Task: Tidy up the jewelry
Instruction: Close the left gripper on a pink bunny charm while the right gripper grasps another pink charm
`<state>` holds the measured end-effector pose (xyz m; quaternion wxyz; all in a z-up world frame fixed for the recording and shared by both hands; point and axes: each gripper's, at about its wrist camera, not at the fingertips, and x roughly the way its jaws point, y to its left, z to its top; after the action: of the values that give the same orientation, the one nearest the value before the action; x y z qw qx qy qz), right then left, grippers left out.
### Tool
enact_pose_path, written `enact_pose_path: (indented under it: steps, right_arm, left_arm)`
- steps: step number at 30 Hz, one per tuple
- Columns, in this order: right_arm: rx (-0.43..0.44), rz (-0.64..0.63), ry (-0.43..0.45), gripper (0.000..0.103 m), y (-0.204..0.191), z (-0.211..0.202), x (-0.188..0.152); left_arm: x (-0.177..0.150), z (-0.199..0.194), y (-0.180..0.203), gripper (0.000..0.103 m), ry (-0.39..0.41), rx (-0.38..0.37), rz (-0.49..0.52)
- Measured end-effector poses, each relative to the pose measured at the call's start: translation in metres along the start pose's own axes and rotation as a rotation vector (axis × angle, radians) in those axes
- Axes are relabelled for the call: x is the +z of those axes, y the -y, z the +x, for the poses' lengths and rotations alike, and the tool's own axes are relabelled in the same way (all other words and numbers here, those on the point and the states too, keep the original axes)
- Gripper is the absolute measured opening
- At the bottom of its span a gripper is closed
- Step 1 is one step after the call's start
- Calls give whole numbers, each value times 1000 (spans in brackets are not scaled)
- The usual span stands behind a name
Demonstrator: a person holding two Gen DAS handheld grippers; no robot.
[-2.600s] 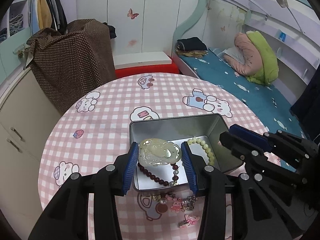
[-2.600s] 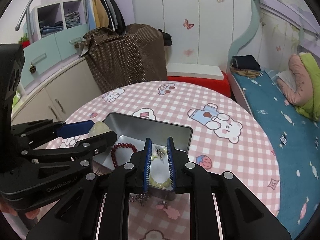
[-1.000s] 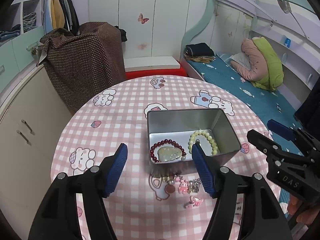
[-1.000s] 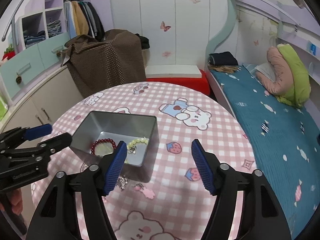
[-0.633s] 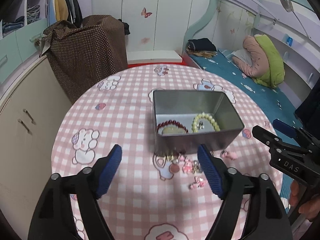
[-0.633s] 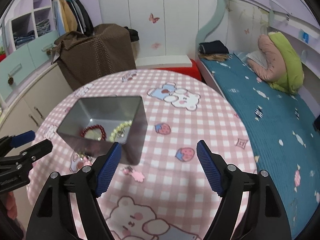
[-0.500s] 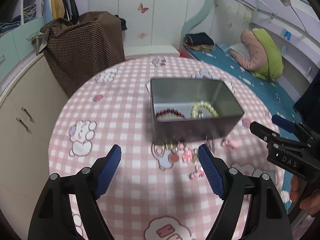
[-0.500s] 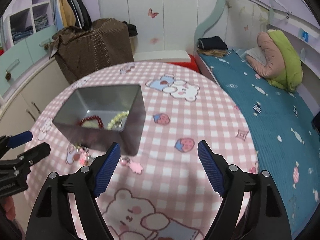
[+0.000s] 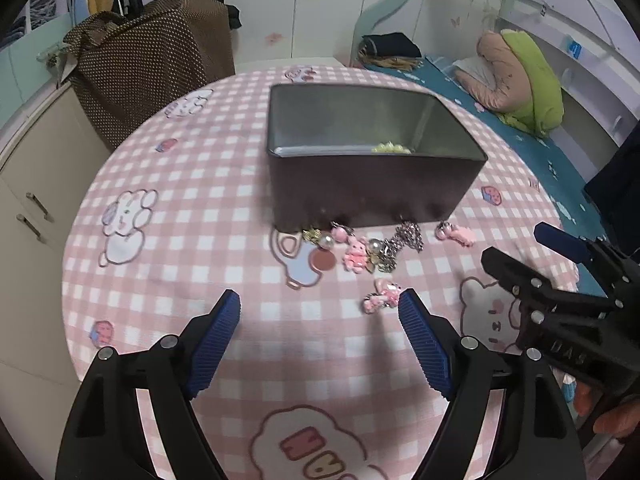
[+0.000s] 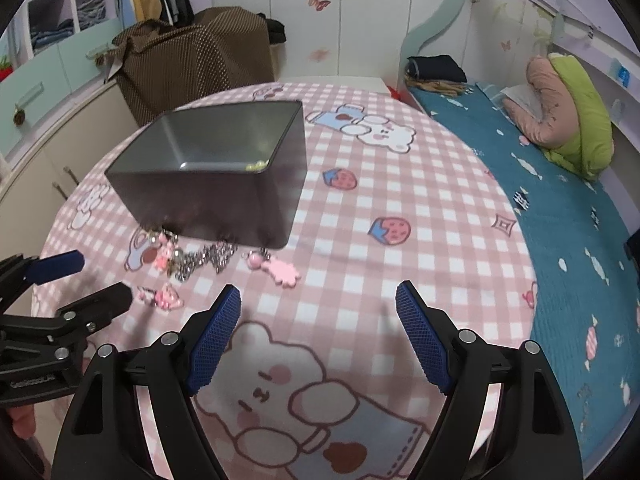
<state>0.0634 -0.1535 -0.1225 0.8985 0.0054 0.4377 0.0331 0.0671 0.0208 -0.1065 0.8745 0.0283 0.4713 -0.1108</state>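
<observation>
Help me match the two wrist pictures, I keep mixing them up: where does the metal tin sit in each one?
Left wrist view: the metal tin sits upper centre, its near wall facing the camera, beyond the open left gripper.
Right wrist view: the metal tin sits upper left, seen corner-on, left of the open right gripper.
Shared landmark: the loose pink charms lying on the tablecloth against the tin's near wall.
</observation>
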Motion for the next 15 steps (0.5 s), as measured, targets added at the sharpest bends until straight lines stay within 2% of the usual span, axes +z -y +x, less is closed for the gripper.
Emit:
enact_pose_path:
  steps: [9, 10, 13, 15]
  right_arm:
    - [-42, -15, -24, 77, 3, 8, -5]
    - [-40, -13, -25, 77, 4, 8, -5]
    - [-23, -8, -26, 77, 7, 9, -5]
    - [-17, -12, -26, 77, 7, 9, -5]
  left_arm:
    - [-1, 17, 16, 79, -10, 7, 35]
    - [-1, 19, 16, 77, -10, 4, 42]
    - [-1, 24, 21, 63, -4, 26, 71]
    - [-1, 21, 25, 55, 4, 13, 94]
